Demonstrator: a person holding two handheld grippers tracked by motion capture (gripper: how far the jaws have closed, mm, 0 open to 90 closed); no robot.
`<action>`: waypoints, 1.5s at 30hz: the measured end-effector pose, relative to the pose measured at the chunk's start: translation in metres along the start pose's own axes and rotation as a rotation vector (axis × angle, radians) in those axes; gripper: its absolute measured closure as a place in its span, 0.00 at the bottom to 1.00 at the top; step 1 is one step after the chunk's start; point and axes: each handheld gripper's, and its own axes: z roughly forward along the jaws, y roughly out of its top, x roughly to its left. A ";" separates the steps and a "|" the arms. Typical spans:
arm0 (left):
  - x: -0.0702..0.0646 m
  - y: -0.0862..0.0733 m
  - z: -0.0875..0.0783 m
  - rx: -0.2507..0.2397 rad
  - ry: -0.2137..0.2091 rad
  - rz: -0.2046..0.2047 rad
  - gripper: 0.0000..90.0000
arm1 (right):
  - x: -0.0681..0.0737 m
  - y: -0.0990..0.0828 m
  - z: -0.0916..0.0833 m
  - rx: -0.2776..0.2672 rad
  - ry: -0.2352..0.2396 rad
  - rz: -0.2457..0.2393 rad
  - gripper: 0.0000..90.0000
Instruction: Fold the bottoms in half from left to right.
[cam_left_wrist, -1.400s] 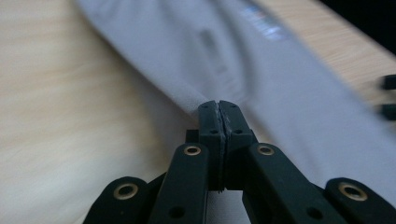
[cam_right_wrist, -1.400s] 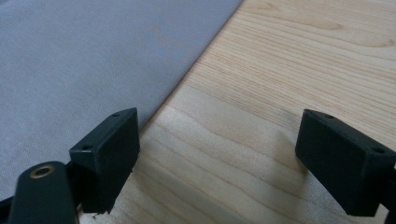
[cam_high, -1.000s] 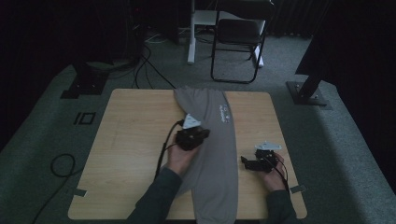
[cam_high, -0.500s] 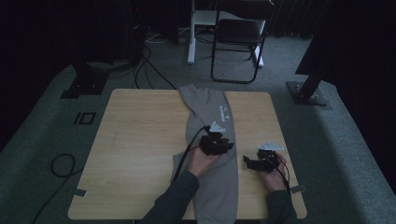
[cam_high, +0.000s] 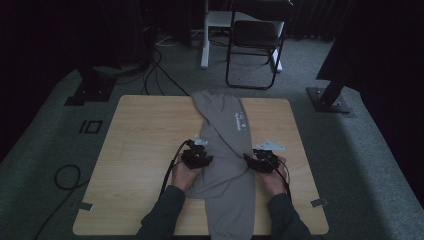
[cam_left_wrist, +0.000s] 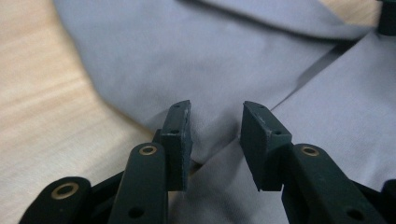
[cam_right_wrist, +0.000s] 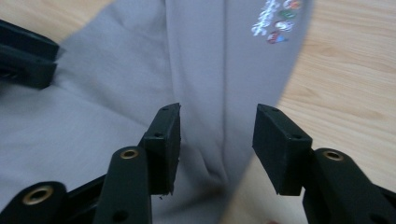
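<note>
A grey garment (cam_high: 225, 155), folded lengthwise, lies along the middle of a light wooden table (cam_high: 135, 150), running from the far edge toward the near edge, where its lower end hangs over. A small multicoloured printed logo (cam_high: 240, 120) shows on the upper part of the cloth; the right gripper view shows the same logo (cam_right_wrist: 275, 21) near the garment's right-hand border.

The left gripper (cam_high: 197, 156) sits at the garment's left edge, about halfway down the table. In the left gripper view its jaws stand partly apart, having just been opening, with a raised fold of the grey cloth (cam_left_wrist: 215, 135) lying between the pads; the pads do not press on it.

The right gripper (cam_high: 261, 161) sits at the garment's right edge, level with the left one. In the right gripper view its jaws stand partly apart, having just been closing, and straddle the garment's edge: cloth (cam_right_wrist: 205, 140) lies between the pads, and bare table (cam_right_wrist: 355, 79) shows beyond the right pad. The pads are clear of the cloth.

A black folding chair (cam_high: 255, 40) stands on the grey carpet beyond the table's far side.
</note>
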 end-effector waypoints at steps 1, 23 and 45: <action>0.000 0.000 0.001 0.001 -0.003 0.001 0.70 | 0.001 0.002 0.007 0.022 0.000 -0.008 0.56; -0.009 -0.008 0.006 -0.019 0.083 0.066 0.79 | -0.009 -0.024 0.002 0.080 -0.005 0.027 0.89; 0.063 0.003 -0.033 -0.098 0.104 -0.139 0.67 | -0.015 0.010 0.021 0.018 0.023 0.103 0.64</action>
